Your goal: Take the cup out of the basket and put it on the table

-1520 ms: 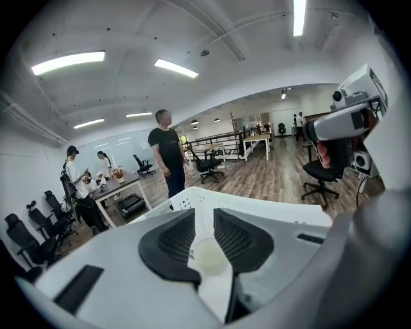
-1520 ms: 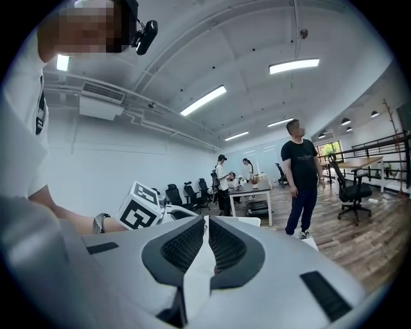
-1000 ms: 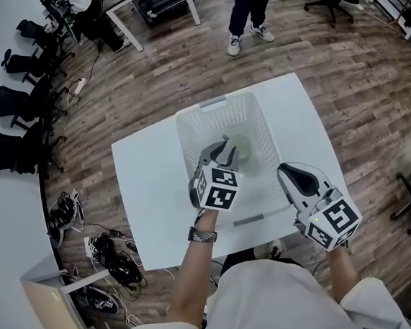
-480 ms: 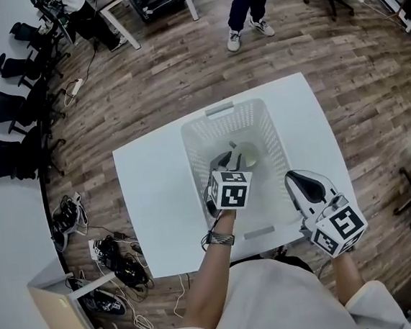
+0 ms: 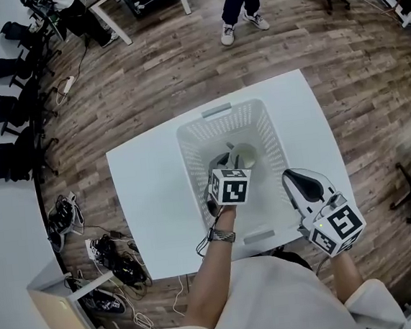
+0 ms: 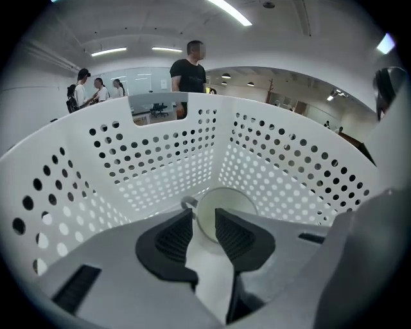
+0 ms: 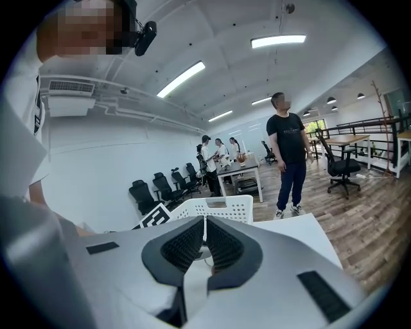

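White table (image 5: 148,202) on a wood floor, basket (image 5: 219,117) on it, left gripper (image 6: 204,222) down inside.
Cup (image 6: 226,204) lies on its side on the basket's bottom, a round end facing the left gripper, just beyond its tips and in line with the gap. Those jaws stand wide and have just been opening, with nothing between the pads. Right gripper (image 7: 205,236) hangs outside the basket's near right corner, jaws together, empty. Only black-and-white square markers show on the gripper cubes.
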